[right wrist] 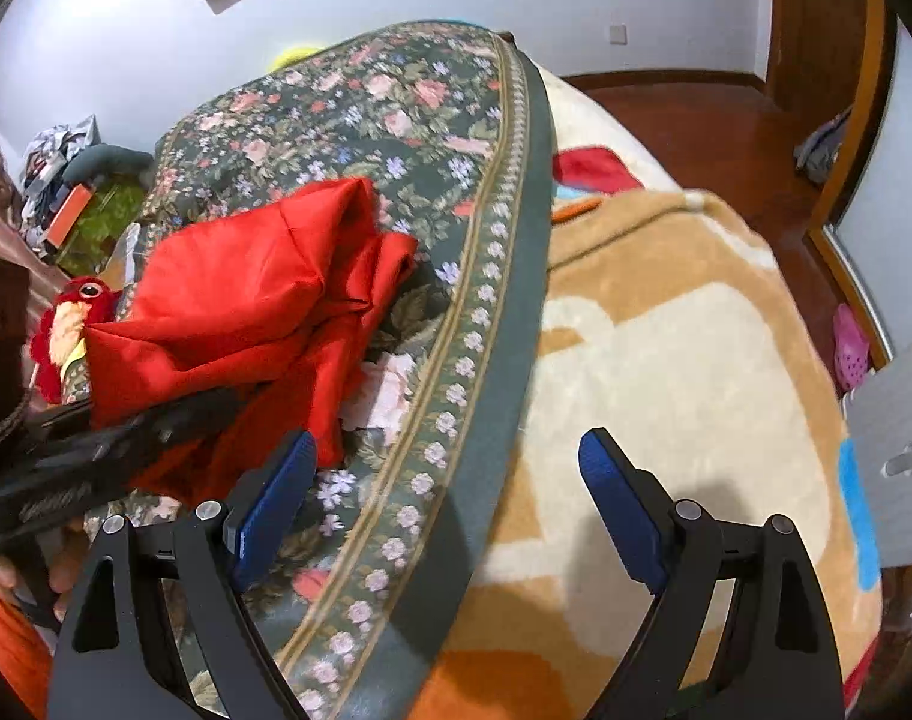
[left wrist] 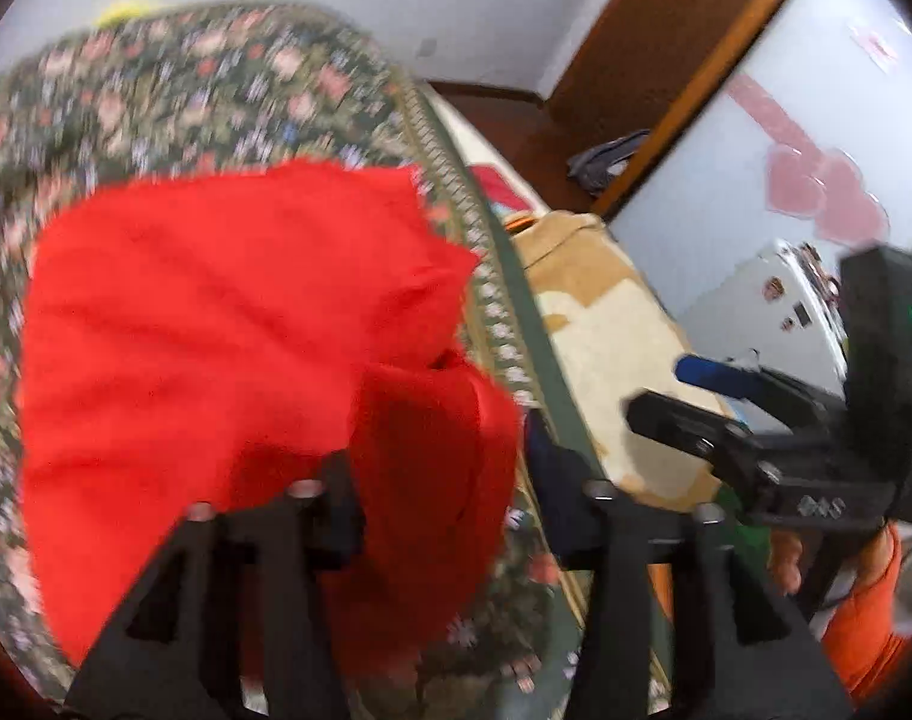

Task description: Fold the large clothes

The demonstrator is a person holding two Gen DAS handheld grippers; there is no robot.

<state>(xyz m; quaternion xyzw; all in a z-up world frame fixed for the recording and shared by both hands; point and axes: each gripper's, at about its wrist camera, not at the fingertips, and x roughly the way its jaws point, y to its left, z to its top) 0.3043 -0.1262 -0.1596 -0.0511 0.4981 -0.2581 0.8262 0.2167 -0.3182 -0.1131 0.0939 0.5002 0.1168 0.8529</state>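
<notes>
The left gripper [left wrist: 450, 480] has its jaws partly spread. A bunched fold of the red garment [left wrist: 216, 330] lies between them, and the pad at the 3 o'clock side shows clear of the cloth, so I read this as loose contact and not a pinch. The right gripper [right wrist: 444, 456] is spread wide with nothing between its blue pads [right wrist: 276, 504]. It hovers over the border where the floral bedspread [right wrist: 366, 120] meets the beige blanket [right wrist: 666, 360].

In the right wrist view the garment sits toward 10 o'clock from that gripper, heaped on the bedspread in crumpled layers. One part is draped over the left gripper's body. A red plush toy [right wrist: 72, 312] lies just beyond it at 9 o'clock.

The cloth looks thin, light and slightly glossy, so it will likely be limp and slippery and slide over itself rather than hold a crease. The seamed edge [right wrist: 336, 300] toward 12 o'clock of the heap looks the surest place to take hold. Pinching a single layer there, at a hem or corner, would let the piece be drawn flat, whereas a bunched grab would pick up several layers at once.
</notes>
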